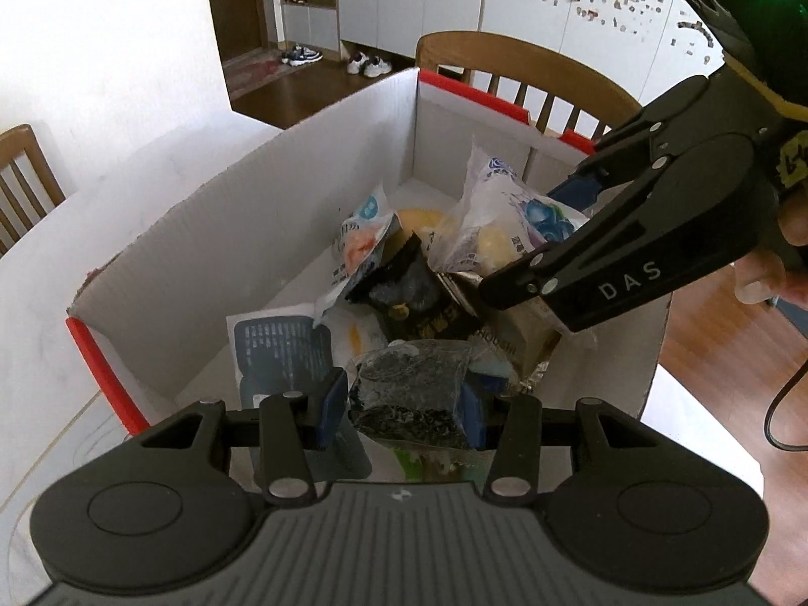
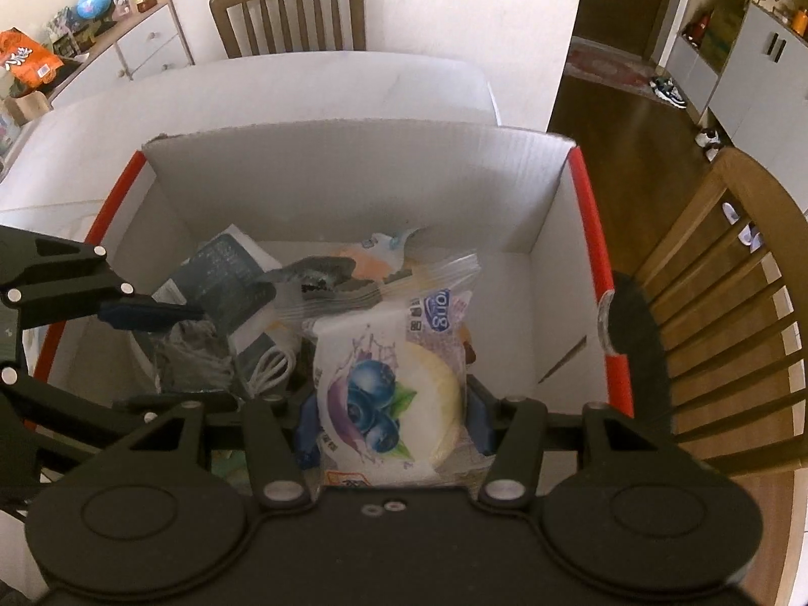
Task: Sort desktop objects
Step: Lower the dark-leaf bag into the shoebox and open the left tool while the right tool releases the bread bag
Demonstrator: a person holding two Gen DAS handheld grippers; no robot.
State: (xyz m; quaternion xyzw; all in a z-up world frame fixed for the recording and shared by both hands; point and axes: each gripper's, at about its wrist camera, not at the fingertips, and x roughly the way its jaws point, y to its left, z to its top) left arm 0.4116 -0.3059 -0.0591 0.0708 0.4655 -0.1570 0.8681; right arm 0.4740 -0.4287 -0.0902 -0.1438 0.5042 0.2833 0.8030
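The left gripper (image 1: 401, 404) has its blue-padded fingers closed on a crinkly clear packet of dark, seaweed-like contents (image 1: 409, 394), held low over the near end of the white corrugated cardboard box with red edge strips (image 1: 313, 161). The right gripper (image 2: 391, 419) is clamped on a clear-and-white blueberry-printed bread packet (image 2: 389, 399), the round pale bun showing through the film, over the box's near wall in its own view.

Both loads hang above the same heap, and the two tools are close together inside the box, so I judge a knock between them likely if either swings inward. The bread packet is soft; a hard squeeze could crush the bun, and slick film may slide from the pads. Letting go from this height could send a packet bouncing against the loose pile or out over the low front wall.

Beneath, the heap includes a black foil snack bag (image 1: 409, 298), a white leaflet with a dark blue text panel (image 1: 278, 343) and a coiled white cable (image 2: 270, 368).

Readable writing is scant: "DAS" on the right gripper's arm, and partial letters "HOUSHI" on a foil pack. The packets' Chinese print is too small to read.
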